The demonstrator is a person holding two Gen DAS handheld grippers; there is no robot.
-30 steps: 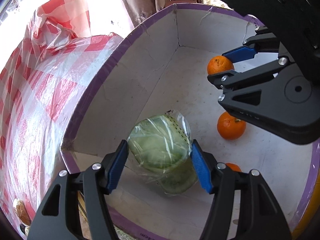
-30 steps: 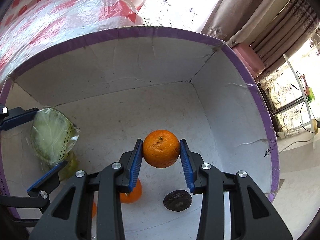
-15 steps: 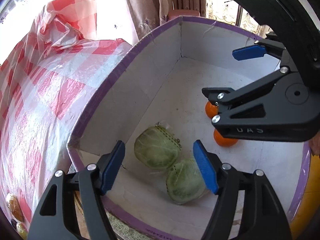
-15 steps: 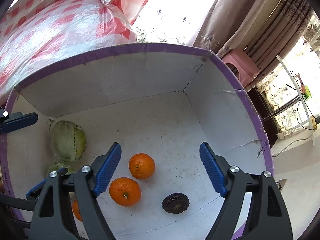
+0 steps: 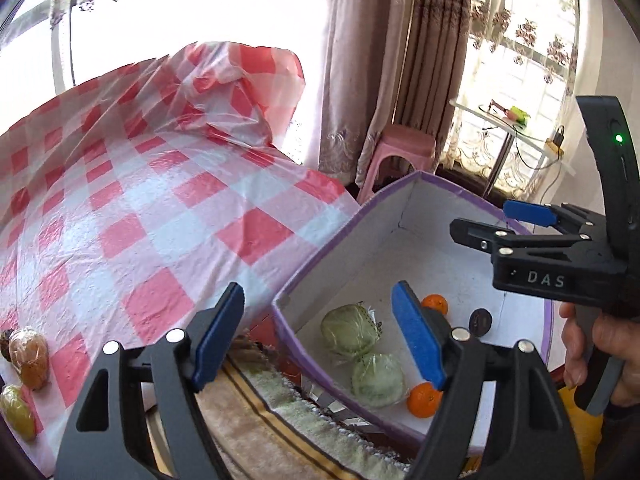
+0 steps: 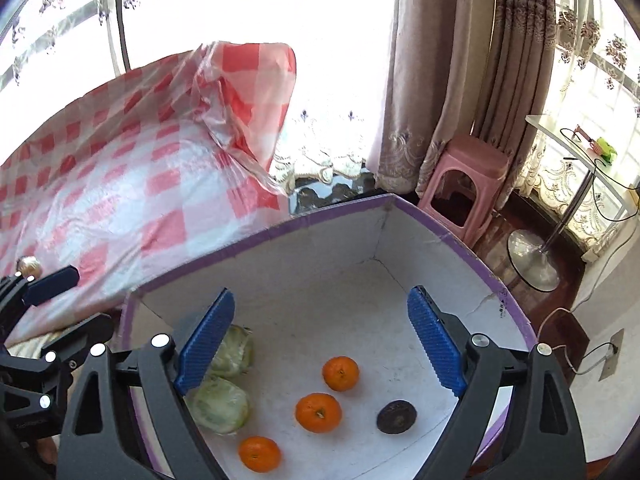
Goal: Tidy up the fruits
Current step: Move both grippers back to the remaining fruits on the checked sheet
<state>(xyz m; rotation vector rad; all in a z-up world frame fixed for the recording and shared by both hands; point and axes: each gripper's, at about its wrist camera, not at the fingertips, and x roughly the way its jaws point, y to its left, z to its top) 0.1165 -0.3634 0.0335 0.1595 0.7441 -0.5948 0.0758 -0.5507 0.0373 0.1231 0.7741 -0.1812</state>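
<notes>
Below the right gripper point(image 6: 320, 340), whose jaws are opening wide with nothing between them, the purple-rimmed white box point(image 6: 452, 236) fills the lower frame. Inside lie three oranges point(image 6: 319, 412), two wrapped green fruits point(image 6: 221, 404) at lower left, and a dark round fruit point(image 6: 397, 417), possibly a passion fruit. The left gripper point(image 5: 318, 338), in its own view, is also opening and empty, above the box's near corner. More wrapped fruit point(image 5: 29, 356) sits on the red-checked tablecloth point(image 5: 160, 208) at far left.
</notes>
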